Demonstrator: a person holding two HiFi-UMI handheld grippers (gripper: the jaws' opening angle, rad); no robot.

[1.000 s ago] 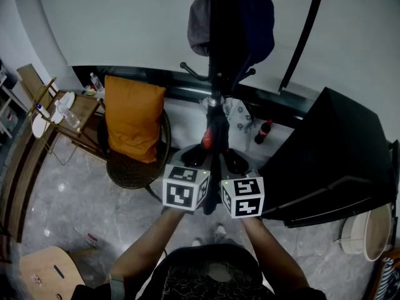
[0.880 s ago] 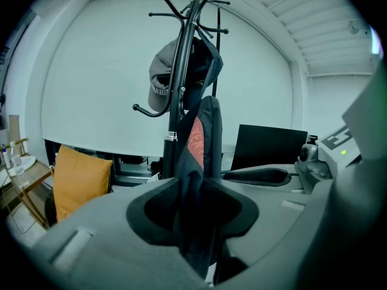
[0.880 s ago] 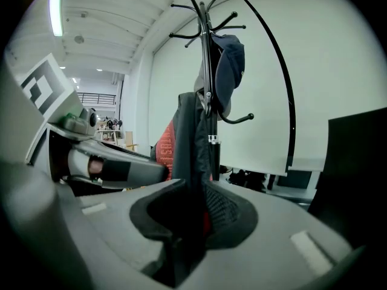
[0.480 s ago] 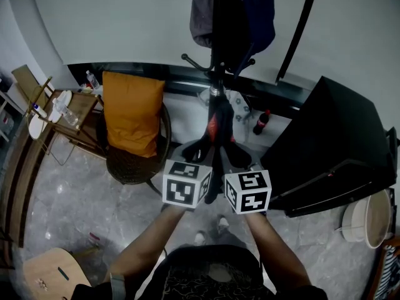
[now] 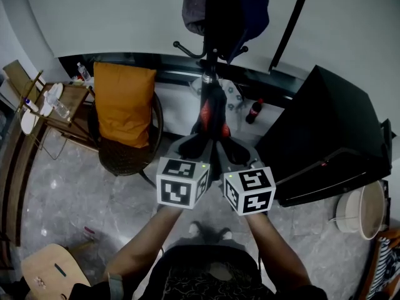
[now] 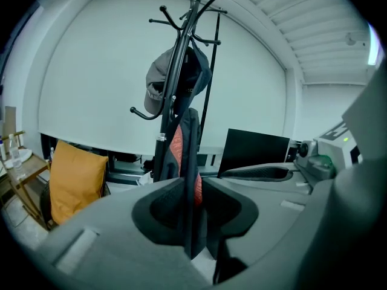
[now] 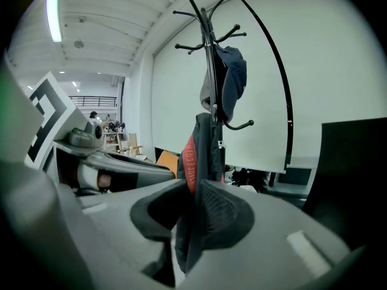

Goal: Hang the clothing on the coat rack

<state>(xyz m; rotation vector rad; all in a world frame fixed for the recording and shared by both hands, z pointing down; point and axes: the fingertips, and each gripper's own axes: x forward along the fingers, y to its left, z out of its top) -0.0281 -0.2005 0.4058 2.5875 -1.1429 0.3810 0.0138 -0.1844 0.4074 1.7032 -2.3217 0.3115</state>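
A dark garment with a red stripe (image 5: 210, 120) hangs between both grippers, right in front of the black coat rack (image 5: 211, 49). My left gripper (image 5: 195, 147) and right gripper (image 5: 226, 147) sit side by side, each shut on the garment's lower part. In the left gripper view the cloth (image 6: 188, 162) runs up out of the shut left gripper (image 6: 192, 205) toward the rack (image 6: 175, 71). The right gripper view shows the same garment (image 7: 198, 156) pinched in the right gripper (image 7: 192, 213). A grey cap (image 5: 195, 8) and a dark blue item (image 5: 250, 11) hang on the rack's upper hooks.
A wicker chair with an orange cushion (image 5: 122, 105) stands left of the rack. A large black case (image 5: 325, 130) fills the right side. A cola bottle (image 5: 253, 111) stands on the floor near the rack's base. Side table (image 5: 59, 102), wooden stool (image 5: 50, 270), white basin (image 5: 359, 211).
Both grippers keep their hold on the garment and have drifted slightly apart. The rack and garment sit a little higher and further left in the head view.
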